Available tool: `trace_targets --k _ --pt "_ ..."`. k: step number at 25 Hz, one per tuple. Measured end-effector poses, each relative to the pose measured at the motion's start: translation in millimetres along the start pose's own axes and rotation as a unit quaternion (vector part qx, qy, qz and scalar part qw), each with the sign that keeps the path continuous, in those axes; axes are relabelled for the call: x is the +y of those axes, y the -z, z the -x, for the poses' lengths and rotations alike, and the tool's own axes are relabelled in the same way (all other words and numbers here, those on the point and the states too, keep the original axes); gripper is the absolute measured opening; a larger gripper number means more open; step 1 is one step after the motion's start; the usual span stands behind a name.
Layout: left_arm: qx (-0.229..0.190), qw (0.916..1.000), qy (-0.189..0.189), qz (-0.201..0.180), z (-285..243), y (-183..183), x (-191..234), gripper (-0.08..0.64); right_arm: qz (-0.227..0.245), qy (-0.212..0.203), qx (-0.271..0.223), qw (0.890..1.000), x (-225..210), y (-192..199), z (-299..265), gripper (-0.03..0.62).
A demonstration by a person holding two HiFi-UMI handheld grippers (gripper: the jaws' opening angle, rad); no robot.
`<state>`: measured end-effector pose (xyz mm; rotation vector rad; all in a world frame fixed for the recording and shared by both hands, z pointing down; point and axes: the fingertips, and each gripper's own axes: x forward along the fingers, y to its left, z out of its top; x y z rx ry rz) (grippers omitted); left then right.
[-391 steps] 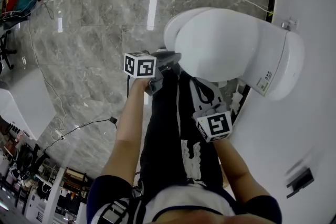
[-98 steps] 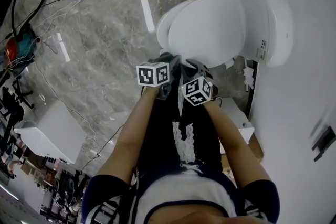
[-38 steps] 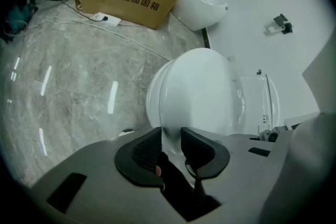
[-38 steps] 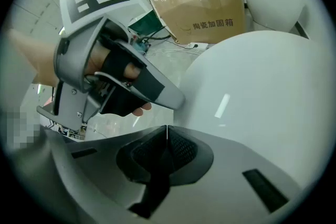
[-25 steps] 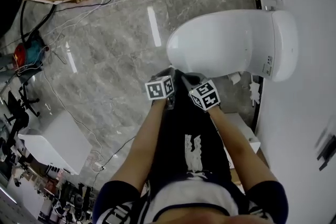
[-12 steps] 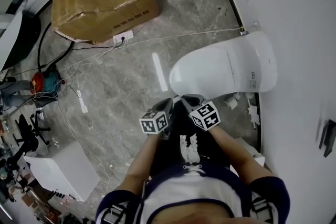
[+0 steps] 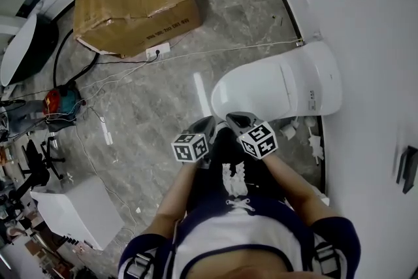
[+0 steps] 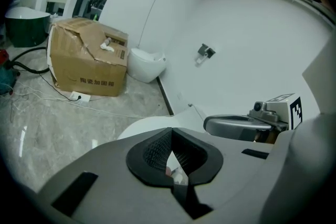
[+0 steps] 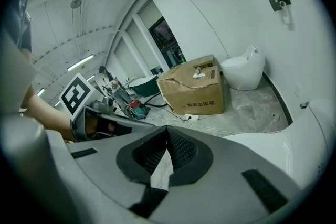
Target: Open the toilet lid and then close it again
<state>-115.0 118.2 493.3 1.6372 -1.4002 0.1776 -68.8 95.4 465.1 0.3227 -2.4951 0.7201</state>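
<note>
Toilet lid (image 7: 268,91) lies flat on the bowl, closed. Compared with a second ago, the left gripper (image 7: 204,126) and right gripper (image 7: 239,119) have both lifted and now hang above the toilet's front edge without touching it. Both have jaws pinched together, holding nothing. Open-then-close looks finished, and this is likely the retreat.

White toilet (image 7: 281,89), lid (image 7: 255,91) down and closed, against the white wall.
</note>
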Motion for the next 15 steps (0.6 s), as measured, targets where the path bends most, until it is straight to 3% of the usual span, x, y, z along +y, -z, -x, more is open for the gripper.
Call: trace_targets --k 15 --pt "-0.029 0.9992 -0.012 -0.025 -2.3 3.2 -88.8 0.008 0.026 -0.025 -0.019 0.999 -11.8 1.6 87.4 0.009"
